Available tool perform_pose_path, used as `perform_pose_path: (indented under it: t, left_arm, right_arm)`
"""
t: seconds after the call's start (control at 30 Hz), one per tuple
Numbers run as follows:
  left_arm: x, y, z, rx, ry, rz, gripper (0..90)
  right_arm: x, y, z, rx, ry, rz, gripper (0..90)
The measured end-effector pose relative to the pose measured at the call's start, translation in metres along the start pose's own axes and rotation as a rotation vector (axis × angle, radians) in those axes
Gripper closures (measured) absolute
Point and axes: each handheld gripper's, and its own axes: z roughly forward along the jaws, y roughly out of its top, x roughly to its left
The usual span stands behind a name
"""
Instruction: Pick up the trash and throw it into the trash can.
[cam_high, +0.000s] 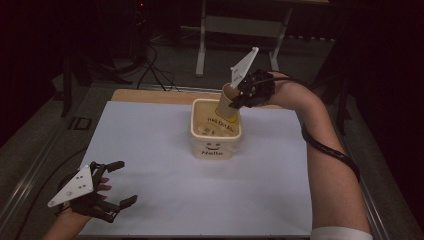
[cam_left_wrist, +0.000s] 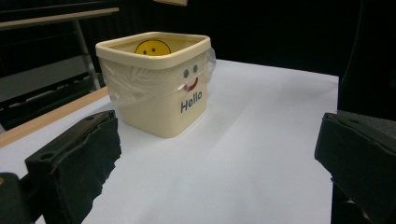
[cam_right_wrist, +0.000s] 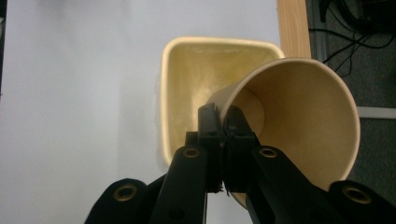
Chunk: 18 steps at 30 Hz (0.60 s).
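A paper cup (cam_right_wrist: 299, 126) is pinched by its rim in the right gripper (cam_right_wrist: 223, 135), tilted over the cream tub (cam_high: 216, 131) at mid-table. The left gripper (cam_high: 117, 182) is rested near the table's front corner, jaws spread wide.

The cup (cam_right_wrist: 299, 126) looks like matt brown paper, smooth inside. The tub (cam_left_wrist: 159, 93) is cream plastic with a soft sheen, with thin crinkled clear film under its rim. A smooth white sheet (cam_high: 165, 195) covers the wooden table (cam_high: 150, 95). The jaw pads look like rough black foam.
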Motion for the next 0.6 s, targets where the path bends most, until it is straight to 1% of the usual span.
perform_pose_path:
  t: [0.1,0.13,0.17,0.27,0.3,0.43,0.6]
  left_arm:
    - [0.000,0.000,0.000,0.000,-0.001,0.000,1.2]
    - [0.000,0.000,0.000,0.000,-0.001,0.000,1.2]
    - [0.000,0.000,0.000,0.000,-0.002,-0.001,1.2]
    - [0.000,0.000,-0.001,0.000,-0.001,-0.001,1.2]
    - [0.001,-0.001,-0.001,-0.002,-0.002,-0.003,1.2]
    - [0.000,-0.001,-0.001,0.001,-0.004,0.000,1.2]
    - [0.000,-0.001,-0.001,0.002,-0.006,0.001,1.2]
  right_arm:
    - [-0.003,0.002,0.002,-0.006,-0.003,-0.008,88.0]
    - [-0.006,0.004,0.005,0.002,-0.010,-0.007,88.0]
    - [-0.007,0.005,0.005,0.009,-0.007,-0.001,88.0]
    - [-0.011,0.010,0.009,0.006,-0.009,-0.014,88.0]
    - [-0.012,0.012,0.010,0.006,-0.010,-0.011,88.0]
    - [-0.017,0.017,0.016,0.021,-0.003,-0.013,87.9]
    - [-0.022,0.021,0.025,0.061,0.001,-0.009,87.9]
